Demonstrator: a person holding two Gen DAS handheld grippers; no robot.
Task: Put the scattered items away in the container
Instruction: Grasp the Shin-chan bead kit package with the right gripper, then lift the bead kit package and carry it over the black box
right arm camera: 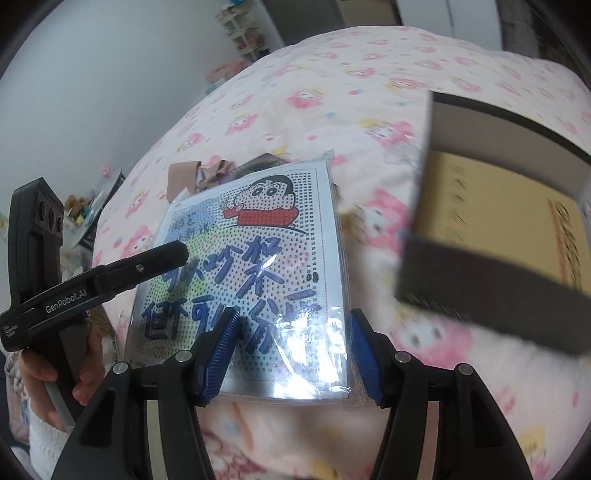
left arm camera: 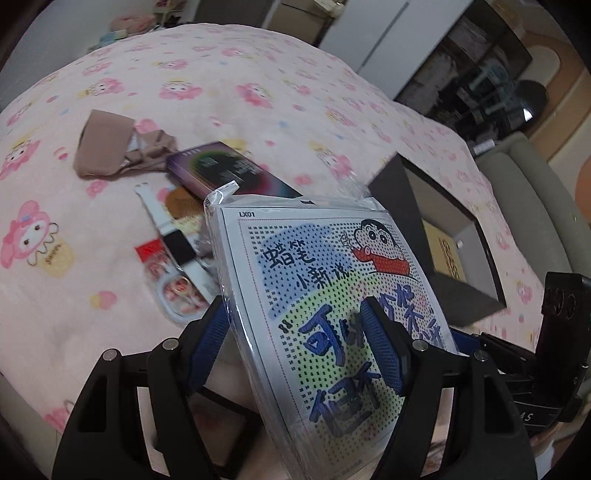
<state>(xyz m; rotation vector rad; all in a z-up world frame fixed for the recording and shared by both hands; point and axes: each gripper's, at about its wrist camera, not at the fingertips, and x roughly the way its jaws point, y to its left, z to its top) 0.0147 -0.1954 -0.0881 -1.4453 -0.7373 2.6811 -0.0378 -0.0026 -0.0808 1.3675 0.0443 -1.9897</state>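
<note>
My left gripper (left arm camera: 299,332) is shut on a plastic-wrapped cartoon craft kit (left arm camera: 332,280) and holds it above the pink bedspread. The kit also shows in the right wrist view (right arm camera: 251,266), with the left gripper's finger (right arm camera: 162,258) lying over its left side. My right gripper (right arm camera: 291,347) is open, its blue pads either side of the kit's near edge without clamping it. The dark open box (left arm camera: 443,221) lies to the right on the bed, with a yellow item inside (right arm camera: 498,221). Scattered on the bed are a tan cloth (left arm camera: 107,147), a purple box (left arm camera: 225,173), a white smartwatch (left arm camera: 173,240) and a small packet (left arm camera: 173,284).
The pink patterned bedspread (left arm camera: 258,92) covers the whole work area. A grey sofa (left arm camera: 532,192) and dark shelves (left arm camera: 480,85) stand beyond the bed's right edge. A white wall (right arm camera: 92,92) and a shelf rack (right arm camera: 243,33) lie at the far side.
</note>
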